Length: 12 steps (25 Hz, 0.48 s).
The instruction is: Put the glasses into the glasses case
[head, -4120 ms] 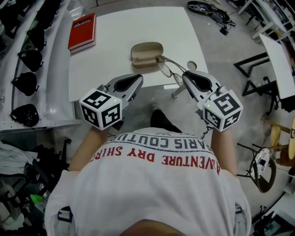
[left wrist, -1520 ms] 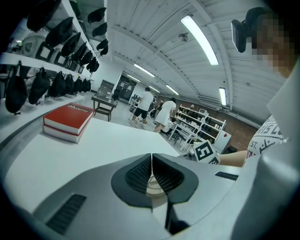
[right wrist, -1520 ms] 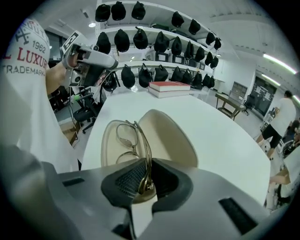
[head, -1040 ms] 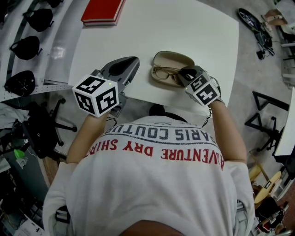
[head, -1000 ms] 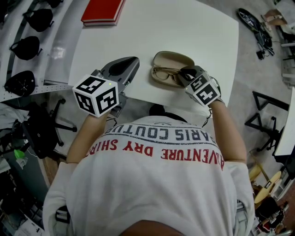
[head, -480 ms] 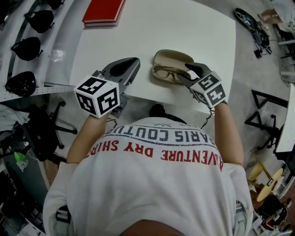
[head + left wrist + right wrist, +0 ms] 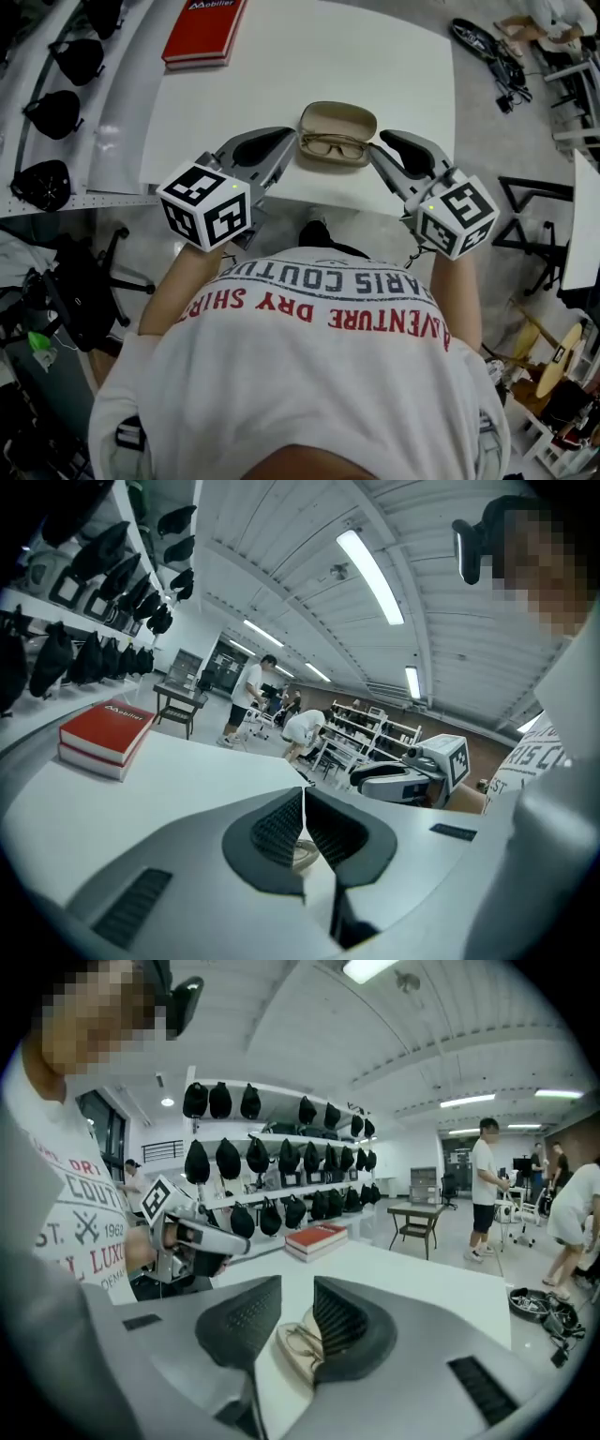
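— Two tongs: how do they stand?
— Your left tongs are pinched together, empty; your right tongs, half apart, have just been narrowing on nothing.
— Glasses?
— Inside the open glasses case, at your twelve o'clock.

The right gripper covers one end of the case and glasses with a jaw. Along the left gripper, only a pale sliver of the case shows under the closed jaws, the glasses lost behind them. From above, the book runs off the top edge.
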Each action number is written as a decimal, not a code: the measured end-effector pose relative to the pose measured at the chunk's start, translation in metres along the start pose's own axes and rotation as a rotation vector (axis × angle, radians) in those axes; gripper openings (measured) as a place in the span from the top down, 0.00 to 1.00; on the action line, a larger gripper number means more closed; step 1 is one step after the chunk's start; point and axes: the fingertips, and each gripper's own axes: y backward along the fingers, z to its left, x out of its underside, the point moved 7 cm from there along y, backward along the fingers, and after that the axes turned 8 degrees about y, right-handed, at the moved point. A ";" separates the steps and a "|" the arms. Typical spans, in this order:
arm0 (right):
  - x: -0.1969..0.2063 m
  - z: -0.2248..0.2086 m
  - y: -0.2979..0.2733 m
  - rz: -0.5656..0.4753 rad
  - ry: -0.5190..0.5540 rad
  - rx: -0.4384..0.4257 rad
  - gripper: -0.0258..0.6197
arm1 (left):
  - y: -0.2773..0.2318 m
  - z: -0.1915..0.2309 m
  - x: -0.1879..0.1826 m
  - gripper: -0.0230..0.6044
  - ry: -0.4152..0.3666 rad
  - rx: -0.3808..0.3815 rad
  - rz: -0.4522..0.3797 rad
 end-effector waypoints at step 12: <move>-0.024 0.041 0.051 -0.245 -0.050 0.124 0.92 | 0.011 -0.053 -0.001 0.92 -0.120 0.130 0.015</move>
